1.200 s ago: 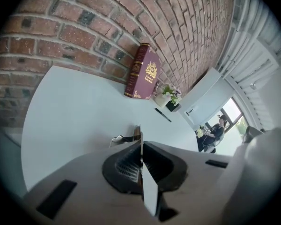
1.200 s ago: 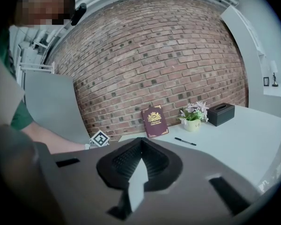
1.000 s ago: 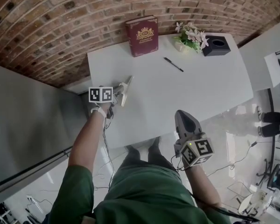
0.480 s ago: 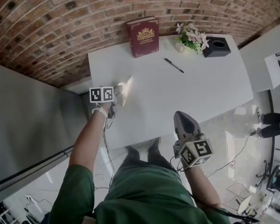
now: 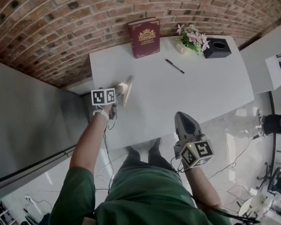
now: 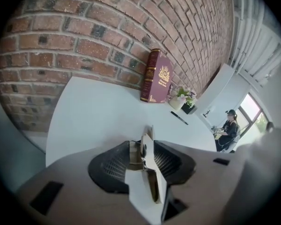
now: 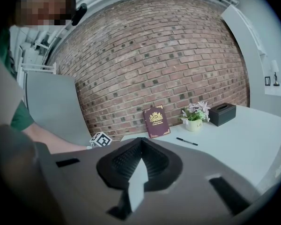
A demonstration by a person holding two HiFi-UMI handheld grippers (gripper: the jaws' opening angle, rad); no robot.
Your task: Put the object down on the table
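Clamped a second ago, the left hand-held gripper (image 5: 126, 85) is opening its jaws around the thin cardboard-coloured object (image 6: 148, 144) at the tabletop's (image 5: 178, 93) near left edge. Withdrawal is remaining; the right hand-held gripper (image 7: 139, 165) is hanging closed and empty.

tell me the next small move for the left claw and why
Probably draw the left claw straight back off the thin card. Its jaws are opening, the pads look clear of the card, and the card stands edge-up between them over the white table. Backing out without tilting should leave it there.
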